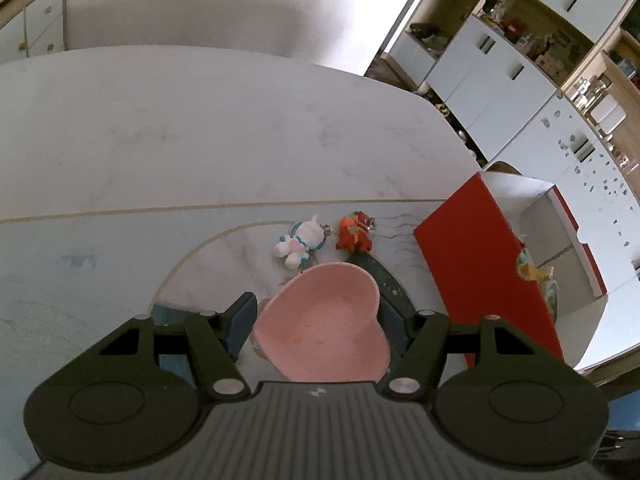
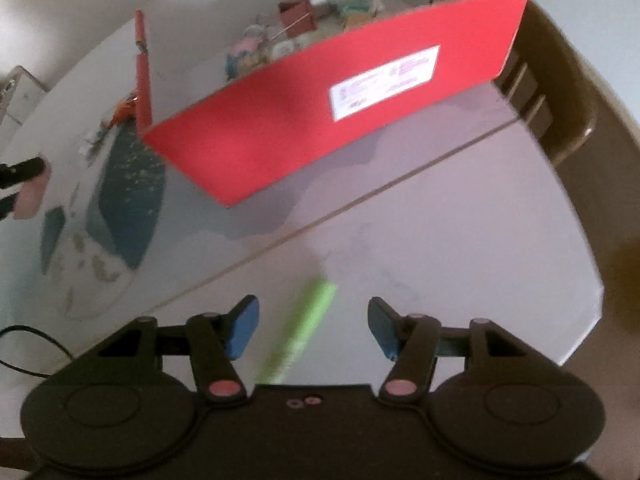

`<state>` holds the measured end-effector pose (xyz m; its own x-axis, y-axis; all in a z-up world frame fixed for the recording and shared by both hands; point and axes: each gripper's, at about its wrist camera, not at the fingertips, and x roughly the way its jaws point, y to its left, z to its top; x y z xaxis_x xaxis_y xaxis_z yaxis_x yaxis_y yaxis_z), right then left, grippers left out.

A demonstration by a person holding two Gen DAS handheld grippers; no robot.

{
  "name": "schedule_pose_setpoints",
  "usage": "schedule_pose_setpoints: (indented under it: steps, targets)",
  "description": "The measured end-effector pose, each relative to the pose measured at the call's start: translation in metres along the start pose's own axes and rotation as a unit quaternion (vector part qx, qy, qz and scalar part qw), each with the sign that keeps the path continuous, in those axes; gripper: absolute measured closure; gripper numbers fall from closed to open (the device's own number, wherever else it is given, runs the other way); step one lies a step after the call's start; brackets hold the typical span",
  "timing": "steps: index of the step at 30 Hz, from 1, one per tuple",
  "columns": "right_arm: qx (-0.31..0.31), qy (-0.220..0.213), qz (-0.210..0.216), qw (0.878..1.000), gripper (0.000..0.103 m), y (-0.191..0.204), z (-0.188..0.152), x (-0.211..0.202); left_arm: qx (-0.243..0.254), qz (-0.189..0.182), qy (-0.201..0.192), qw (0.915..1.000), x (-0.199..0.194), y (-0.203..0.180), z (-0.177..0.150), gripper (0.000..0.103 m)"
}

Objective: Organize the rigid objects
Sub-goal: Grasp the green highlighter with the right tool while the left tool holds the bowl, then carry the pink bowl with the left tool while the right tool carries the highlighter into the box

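My left gripper (image 1: pixel 316 318) is shut on a pink heart-shaped bowl (image 1: pixel 324 326), held between its pads above the table. A white toy figure (image 1: pixel 298 242) and an orange-red toy figure (image 1: pixel 354 232) lie just beyond the bowl. A red box (image 1: pixel 480 256) with small items inside stands to the right; it also shows in the right wrist view (image 2: pixel 320 120). My right gripper (image 2: pixel 314 326) is open, with a blurred green stick (image 2: pixel 298 338) lying on the table between its fingers, untouched. The pink bowl shows at that view's left edge (image 2: pixel 30 196).
The table (image 1: pixel 200 140) is pale marble with a printed mat (image 2: pixel 128 196) under the box's near corner. A wooden chair (image 2: pixel 560 112) stands behind the table's right edge. White cupboards and shelves (image 1: pixel 520 72) fill the room beyond. A black cable (image 2: pixel 32 344) runs at lower left.
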<state>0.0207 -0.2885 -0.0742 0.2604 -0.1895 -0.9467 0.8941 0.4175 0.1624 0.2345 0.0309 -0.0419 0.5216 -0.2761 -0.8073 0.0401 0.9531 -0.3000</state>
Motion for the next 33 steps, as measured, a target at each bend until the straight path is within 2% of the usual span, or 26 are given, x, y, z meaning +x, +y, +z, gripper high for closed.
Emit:
schedule_pose_setpoints:
  steps: [2,5,9,13,15,20,25,33]
  targets:
    - [-0.018,0.003,-0.005,1.0,0.046,0.007,-0.004,0.004,0.0,0.0,0.004,1.0,-0.001,-0.001,-0.003,0.037]
    - [-0.017,0.015,-0.014,1.0,0.061,0.006,-0.009,0.009,0.005,0.004,0.008,0.9999,0.0,-0.003,-0.007,0.037]
    - [-0.009,0.022,-0.019,1.0,0.074,0.001,-0.012,0.011,0.008,0.005,0.01,0.9999,-0.001,-0.006,-0.011,0.037]
    - [-0.028,0.017,-0.029,0.999,0.079,0.006,-0.013,0.011,0.015,0.008,0.005,0.9998,-0.005,-0.007,-0.014,0.037]
    - [-0.046,0.013,-0.04,0.998,0.085,0.01,-0.014,0.011,0.014,0.01,0.004,0.9998,-0.006,-0.008,-0.015,0.037]
    - [-0.084,0.002,-0.04,0.996,0.088,0.012,-0.018,0.01,0.024,0.014,0.0,0.9996,-0.01,-0.013,-0.02,0.037]
    - [-0.082,-0.001,-0.03,0.996,0.088,0.006,-0.015,0.005,0.04,0.019,-0.003,0.999,-0.015,-0.023,-0.024,0.037]
    - [-0.101,-0.031,-0.008,0.994,0.088,0.0,-0.004,-0.021,0.066,0.017,-0.011,0.9976,-0.027,-0.047,-0.028,0.037]
